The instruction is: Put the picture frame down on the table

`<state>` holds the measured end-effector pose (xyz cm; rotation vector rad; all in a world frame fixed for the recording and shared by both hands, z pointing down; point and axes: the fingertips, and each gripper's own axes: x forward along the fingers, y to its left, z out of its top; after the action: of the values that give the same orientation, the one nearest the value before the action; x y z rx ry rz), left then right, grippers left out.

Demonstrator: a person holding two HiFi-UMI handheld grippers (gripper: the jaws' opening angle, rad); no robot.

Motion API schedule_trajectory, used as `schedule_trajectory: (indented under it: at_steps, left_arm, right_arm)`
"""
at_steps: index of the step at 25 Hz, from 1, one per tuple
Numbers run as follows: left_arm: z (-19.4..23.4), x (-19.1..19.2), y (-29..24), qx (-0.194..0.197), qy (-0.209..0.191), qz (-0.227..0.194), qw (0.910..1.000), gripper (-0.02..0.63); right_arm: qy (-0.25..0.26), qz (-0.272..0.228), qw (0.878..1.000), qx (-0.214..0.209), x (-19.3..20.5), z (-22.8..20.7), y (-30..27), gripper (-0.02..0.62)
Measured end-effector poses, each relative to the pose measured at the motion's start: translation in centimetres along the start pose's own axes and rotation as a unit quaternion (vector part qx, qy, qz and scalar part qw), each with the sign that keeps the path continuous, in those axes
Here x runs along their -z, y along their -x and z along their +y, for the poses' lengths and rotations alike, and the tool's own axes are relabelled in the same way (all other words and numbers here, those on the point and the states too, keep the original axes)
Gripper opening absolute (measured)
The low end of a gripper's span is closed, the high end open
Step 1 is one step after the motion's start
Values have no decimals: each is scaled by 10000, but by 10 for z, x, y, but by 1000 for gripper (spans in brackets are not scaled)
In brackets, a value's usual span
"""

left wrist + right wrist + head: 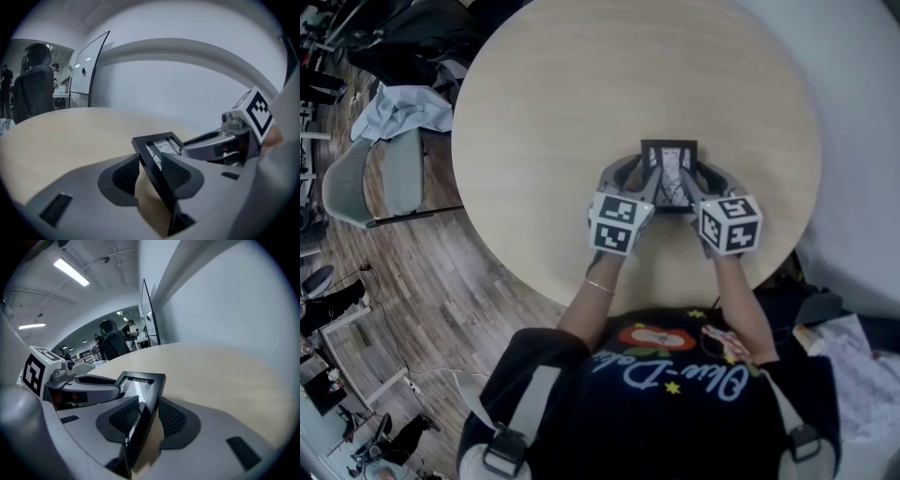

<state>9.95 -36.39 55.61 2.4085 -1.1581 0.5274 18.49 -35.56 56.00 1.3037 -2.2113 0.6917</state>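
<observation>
A black picture frame (670,173) with a black-and-white print is held low over the round light-wood table (581,94), near its front edge. My left gripper (645,183) is shut on the frame's left side rail. My right gripper (698,186) is shut on its right side rail. In the left gripper view the frame (157,150) runs tilted between the ribbed pads of the left gripper (152,171), and the right gripper's marker cube (255,110) shows beyond it. The right gripper view has the frame (140,385) standing on edge inside the right gripper (149,416).
The table top (70,136) stretches bare beyond the frame. A grey chair (366,178) and a crumpled cloth (403,108) stand left of the table on the wooden floor. A whiteboard (89,70) and a black office chair (33,91) stand further off. Papers (862,375) lie at the right.
</observation>
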Motion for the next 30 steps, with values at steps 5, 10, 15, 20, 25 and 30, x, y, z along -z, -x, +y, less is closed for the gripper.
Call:
schedule_trajectory:
  at_steps: [5, 10, 15, 20, 25, 30]
  left_arm:
    - [1, 1, -3, -86, -86, 82, 9999, 126]
    - [2, 2, -5, -185, -174, 171, 9995, 126]
    - [5, 3, -9, -326, -243, 267, 9988, 126]
    - [3, 5, -11, -422, -295, 334, 9981, 126]
    - [3, 8, -16, -573, -399, 292, 9971, 126]
    - [4, 13, -17, -676, -586, 528, 9946, 126]
  right_arm:
    - [62, 59, 9999, 66, 1, -1, -2, 107]
    - [78, 136, 9998, 151, 4, -3, -5, 109]
    - [107, 166, 9996, 202, 3, -4, -9, 109]
    - [148, 208, 9993, 255, 6, -6, -9, 109]
    - [204, 252, 9991, 290, 8, -7, -13, 110]
    - [288, 351, 9984, 334, 12, -7, -16, 112]
